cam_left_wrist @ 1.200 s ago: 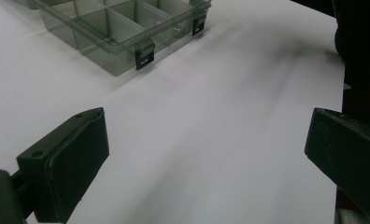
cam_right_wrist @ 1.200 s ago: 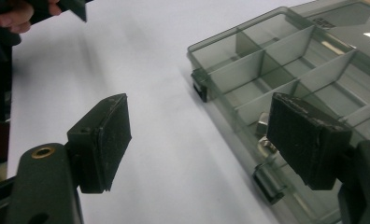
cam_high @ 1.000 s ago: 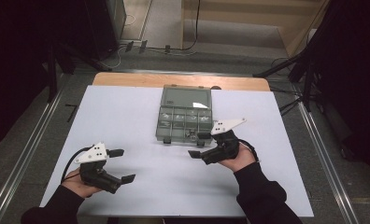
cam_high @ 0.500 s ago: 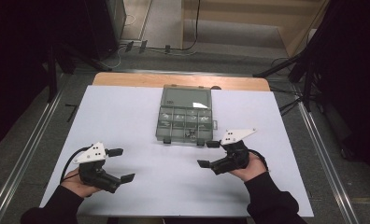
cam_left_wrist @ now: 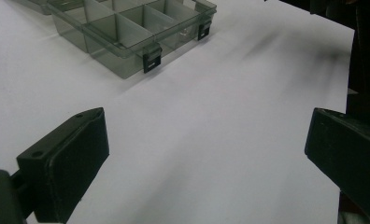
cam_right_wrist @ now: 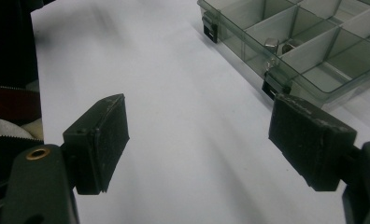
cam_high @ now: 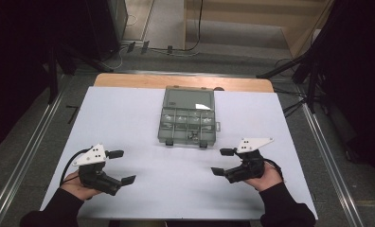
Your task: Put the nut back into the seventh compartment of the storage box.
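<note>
White sheeting covers the surface (cam_high: pixel 143 118), which stands on a grey floor with dark stands and cables around it. Toward the far middle of the surface lies a smoky translucent plastic organiser box (cam_high: pixel 188 122), its lid folded open flat on the far side and its tray divided into small square compartments. Two black latches hang on the front wall of the box, and a couple of small shiny metal pieces (cam_right_wrist: pixel 279 45) sit in a compartment near one latch; what they are is too small to tell. On the near side of the box and to its left, a person's hand holds the left gripper (cam_high: pixel 121 166), its black jaws spread wide with nothing between them. On the near side of the box and to its right, the other hand holds the right gripper (cam_high: pixel 222 161), equally wide open and empty, pointing toward the box. Both grippers hover just over bare sheeting, well apart from the box. Judging by this, the step in hand is probably a reach toward the box. To do it well, the right gripper should come in low toward the front wall, with its jaws lined up over one latch or one compartment, while the left gripper steadies the box's left side so the light tray does not slide.
</note>
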Motion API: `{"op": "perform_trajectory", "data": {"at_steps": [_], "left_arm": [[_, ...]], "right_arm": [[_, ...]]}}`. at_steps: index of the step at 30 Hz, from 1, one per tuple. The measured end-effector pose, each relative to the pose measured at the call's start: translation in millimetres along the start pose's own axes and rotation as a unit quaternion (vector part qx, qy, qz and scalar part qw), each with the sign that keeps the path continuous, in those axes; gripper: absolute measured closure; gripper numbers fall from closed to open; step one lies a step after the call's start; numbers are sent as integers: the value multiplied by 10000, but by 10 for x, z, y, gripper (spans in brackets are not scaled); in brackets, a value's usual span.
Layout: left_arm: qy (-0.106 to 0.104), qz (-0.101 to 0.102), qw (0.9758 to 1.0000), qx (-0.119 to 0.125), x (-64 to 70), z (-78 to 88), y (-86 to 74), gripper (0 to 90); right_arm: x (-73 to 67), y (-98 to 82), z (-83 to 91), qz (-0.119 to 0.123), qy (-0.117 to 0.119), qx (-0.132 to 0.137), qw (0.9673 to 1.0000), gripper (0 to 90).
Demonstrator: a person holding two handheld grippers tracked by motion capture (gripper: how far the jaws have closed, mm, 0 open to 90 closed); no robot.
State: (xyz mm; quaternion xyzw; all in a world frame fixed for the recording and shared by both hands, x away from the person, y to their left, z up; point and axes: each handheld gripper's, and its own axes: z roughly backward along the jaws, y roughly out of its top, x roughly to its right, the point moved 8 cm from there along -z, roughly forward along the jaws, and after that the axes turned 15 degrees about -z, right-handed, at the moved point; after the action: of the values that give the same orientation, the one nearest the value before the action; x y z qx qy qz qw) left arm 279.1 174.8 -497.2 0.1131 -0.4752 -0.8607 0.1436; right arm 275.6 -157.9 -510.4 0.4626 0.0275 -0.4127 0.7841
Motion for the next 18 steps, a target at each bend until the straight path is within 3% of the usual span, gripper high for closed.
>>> {"op": "perform_trajectory", "data": {"at_steps": [18], "left_arm": [[-17, -5, 10000, -35, 3, -8, -14, 0]], "right_arm": [[92, -91, 132, -75, -121, 96, 9999, 213]]}}
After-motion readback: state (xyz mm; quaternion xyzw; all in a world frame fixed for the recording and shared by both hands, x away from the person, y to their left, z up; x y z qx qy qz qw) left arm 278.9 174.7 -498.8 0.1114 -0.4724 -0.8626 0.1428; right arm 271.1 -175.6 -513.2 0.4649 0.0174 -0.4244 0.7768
